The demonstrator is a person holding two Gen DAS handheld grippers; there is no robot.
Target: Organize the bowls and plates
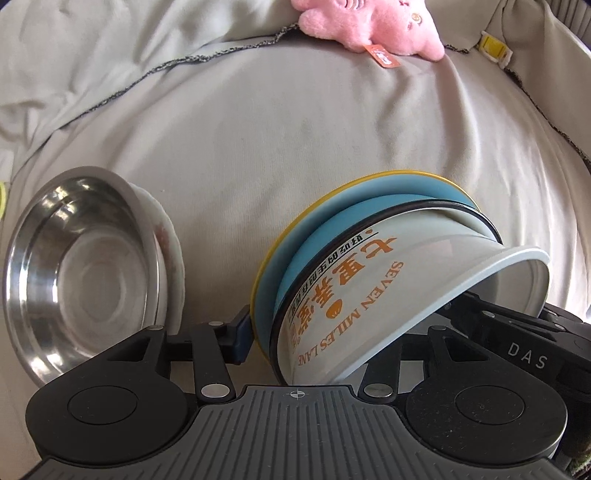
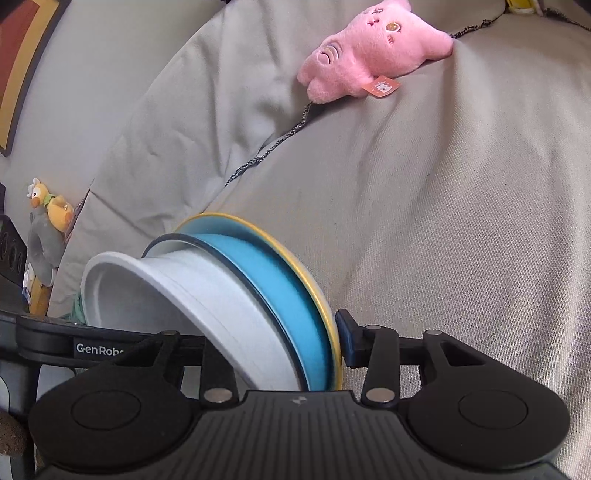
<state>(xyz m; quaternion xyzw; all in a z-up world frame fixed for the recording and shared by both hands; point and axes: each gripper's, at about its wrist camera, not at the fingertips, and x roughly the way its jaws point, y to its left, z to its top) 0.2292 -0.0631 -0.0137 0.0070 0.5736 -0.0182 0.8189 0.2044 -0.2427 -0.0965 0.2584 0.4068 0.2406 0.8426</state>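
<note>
A stack of a white printed bowl [image 1: 369, 295], a blue bowl [image 1: 332, 236] and a yellow-rimmed plate [image 1: 269, 266] is tipped on its side above the grey sofa cover. My left gripper [image 1: 332, 332] is shut on this stack, its blue pad against the plate. My right gripper [image 2: 280, 343] is shut on the same stack [image 2: 236, 306] from the opposite side. A steel bowl [image 1: 85, 266] nested in a white dish [image 1: 173, 251] stands tilted at the left of the left wrist view.
A pink plush toy [image 2: 369, 62] lies at the back of the sofa [image 2: 461, 221]; it also shows in the left wrist view [image 1: 369, 26]. A yellow duck toy [image 2: 51, 210] sits at the far left beside the sofa.
</note>
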